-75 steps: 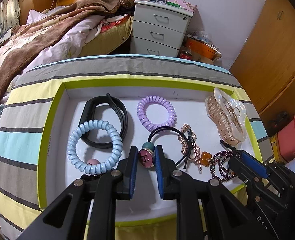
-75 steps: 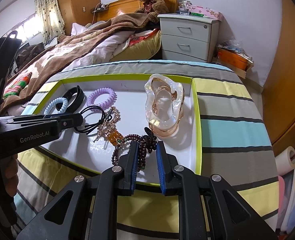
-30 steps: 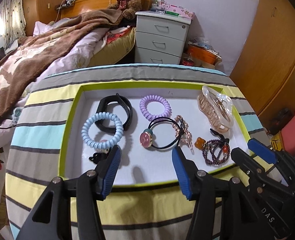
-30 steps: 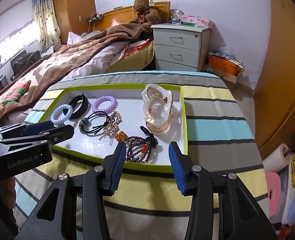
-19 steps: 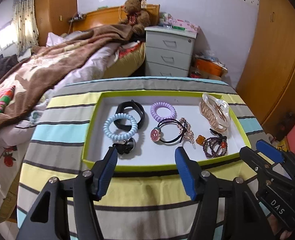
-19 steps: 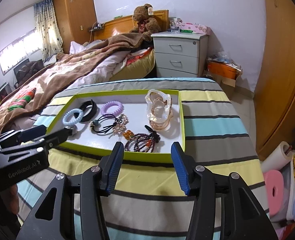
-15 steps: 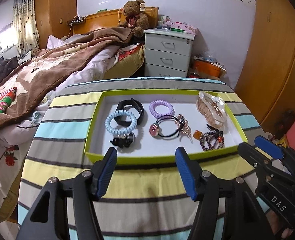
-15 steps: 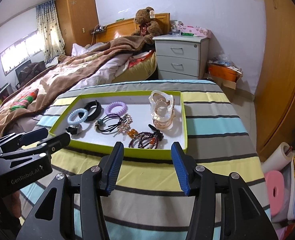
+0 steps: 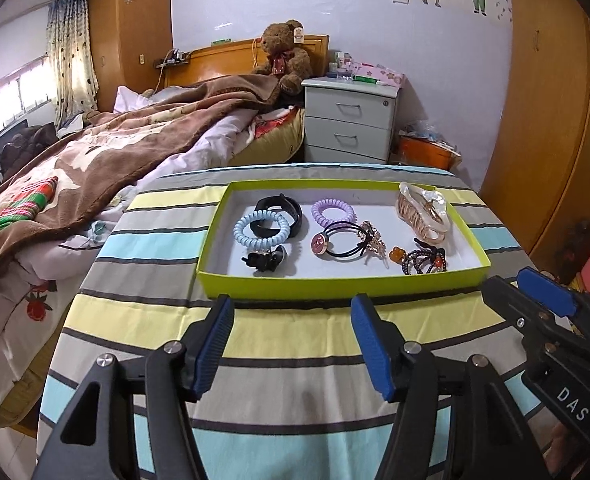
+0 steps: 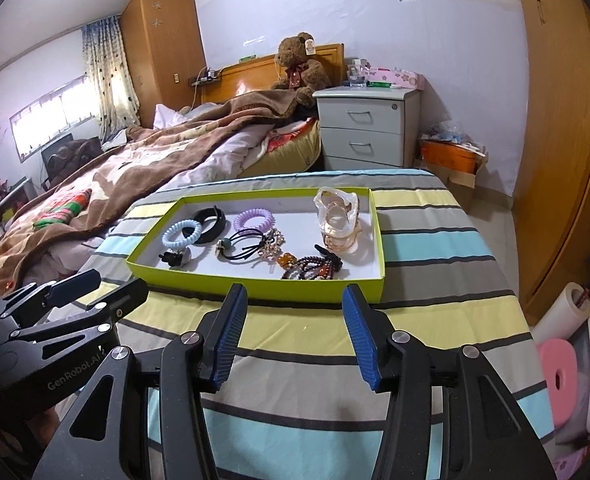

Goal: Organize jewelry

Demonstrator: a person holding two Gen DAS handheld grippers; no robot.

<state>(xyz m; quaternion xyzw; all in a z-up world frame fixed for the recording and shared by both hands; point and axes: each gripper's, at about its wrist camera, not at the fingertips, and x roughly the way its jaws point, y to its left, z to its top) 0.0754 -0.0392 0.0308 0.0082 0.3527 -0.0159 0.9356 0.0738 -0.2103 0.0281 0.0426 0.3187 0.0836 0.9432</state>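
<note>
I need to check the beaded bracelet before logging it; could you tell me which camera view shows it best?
The left wrist view shows the beaded bracelet a little more clearly, lying at the near right of the green tray with its orange beads distinct. The right wrist view shows it too, lower and more bunched up.

Tray (image 9: 335, 282) on striped table (image 9: 295, 340); bed (image 9: 95, 160) left; nightstand (image 9: 349, 126) behind; hair ties (image 9: 261, 230) inside tray.
</note>
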